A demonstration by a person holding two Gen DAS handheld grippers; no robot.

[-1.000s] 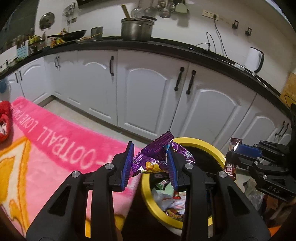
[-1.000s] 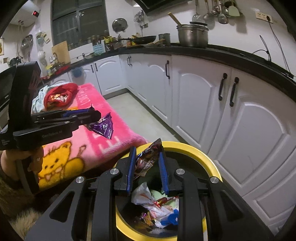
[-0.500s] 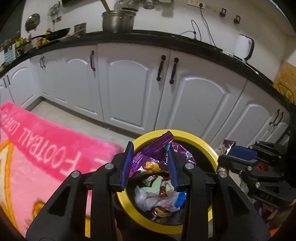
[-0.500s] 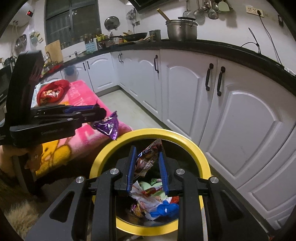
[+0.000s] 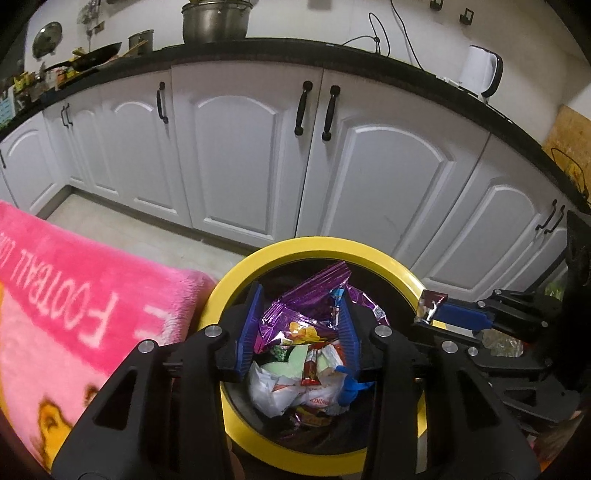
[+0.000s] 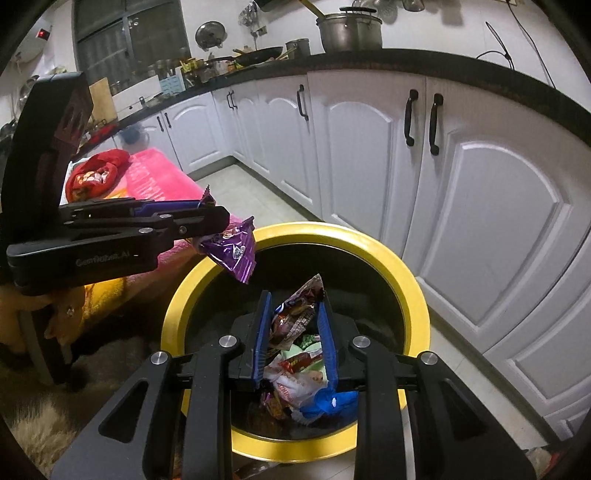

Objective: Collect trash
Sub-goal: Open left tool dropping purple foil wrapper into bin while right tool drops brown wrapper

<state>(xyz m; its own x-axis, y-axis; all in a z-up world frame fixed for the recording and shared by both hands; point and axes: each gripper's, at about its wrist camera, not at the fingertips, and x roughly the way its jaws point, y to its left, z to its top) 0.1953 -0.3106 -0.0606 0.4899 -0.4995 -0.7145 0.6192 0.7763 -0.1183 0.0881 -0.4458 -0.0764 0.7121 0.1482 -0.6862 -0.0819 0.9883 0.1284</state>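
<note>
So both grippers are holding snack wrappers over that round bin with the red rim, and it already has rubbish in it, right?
Nearly: the round bin's rim is yellow, not red, as the right wrist view shows. The rest holds: the left gripper has a purple wrapper, the right gripper a dark one, above rubbish.

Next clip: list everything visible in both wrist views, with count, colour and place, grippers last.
round bin with yellow rim: one, yellow and black, on the floor before the cabinets, under both grippers
mixed wrappers in the bin: several, white, red, green, blue
purple foil snack bag: one, between the left gripper's pads, over the bin
dark brown snack wrapper: one, between the right gripper's pads, over the bin
pink fleece blanket: one, beside the bin
white cabinet doors: several, black handles
steel pot: one, on the black counter
white kettle: one, on the counter
left gripper: black, blue pads, jaws opening
right gripper: black, blue pads
</note>
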